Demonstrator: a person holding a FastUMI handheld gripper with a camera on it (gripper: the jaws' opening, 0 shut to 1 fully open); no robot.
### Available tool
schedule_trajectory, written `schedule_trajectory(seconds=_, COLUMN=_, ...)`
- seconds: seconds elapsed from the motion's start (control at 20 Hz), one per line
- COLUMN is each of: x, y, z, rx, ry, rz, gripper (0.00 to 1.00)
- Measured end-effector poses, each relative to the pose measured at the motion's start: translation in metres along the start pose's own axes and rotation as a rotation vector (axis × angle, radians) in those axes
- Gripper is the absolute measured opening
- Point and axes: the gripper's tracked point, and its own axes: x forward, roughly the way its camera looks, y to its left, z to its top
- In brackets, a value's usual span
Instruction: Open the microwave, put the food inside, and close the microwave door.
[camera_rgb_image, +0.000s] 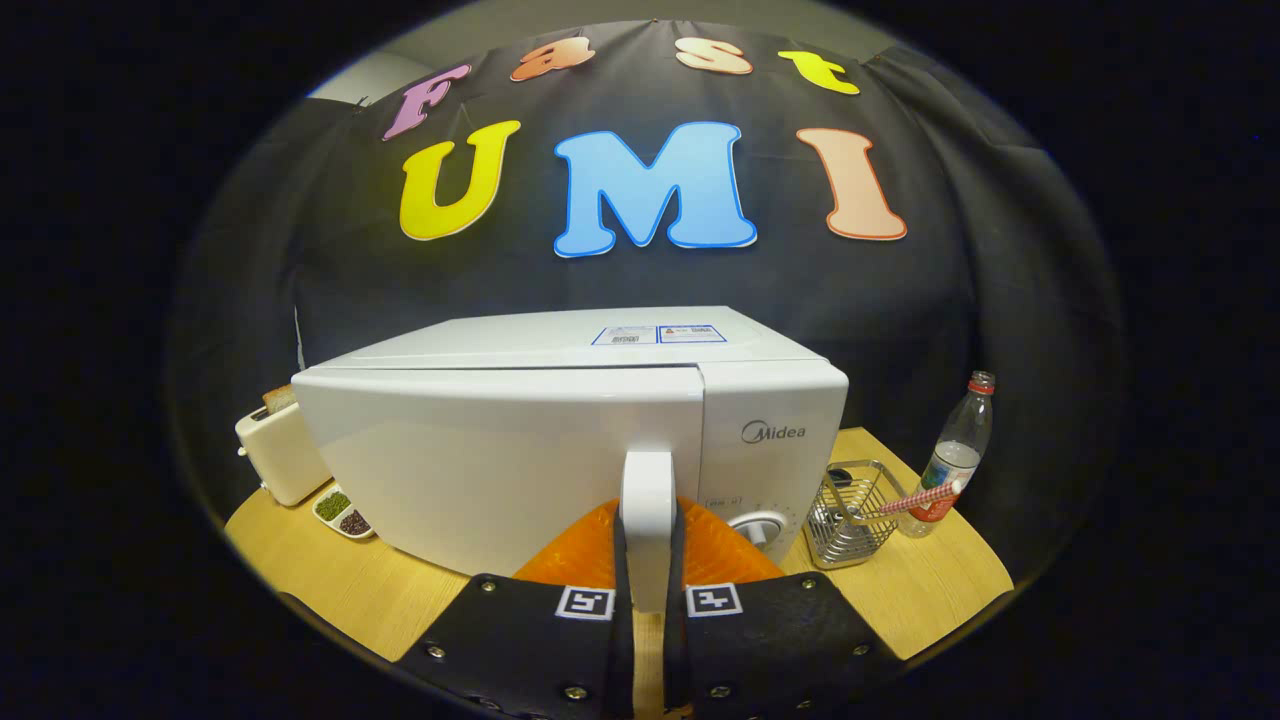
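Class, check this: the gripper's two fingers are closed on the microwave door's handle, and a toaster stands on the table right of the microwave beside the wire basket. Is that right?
One thing is wrong. The toaster stands left of the microwave, by a small dish; a bottle is beside the wire basket. The gripper view shows the gripper closed on the handle.

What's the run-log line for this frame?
phase: opening | gripper: shut on door handle | microwave: door looks closed | food: not identified
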Motion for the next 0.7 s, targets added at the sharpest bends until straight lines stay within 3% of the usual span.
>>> schedule_trajectory(seconds=0.3, x=-0.041, y=0.013, z=-0.012, rx=0.053, ry=0.044, rz=-0.030, gripper=0.12)
schedule_trajectory(seconds=0.5, x=-0.078, y=0.032, z=-0.022, rx=0.063, ry=0.044, rz=-0.013, gripper=0.22)
schedule_trajectory(seconds=0.7, x=-0.109, y=0.053, z=-0.032, rx=0.062, ry=0.060, rz=-0.007, gripper=0.22)
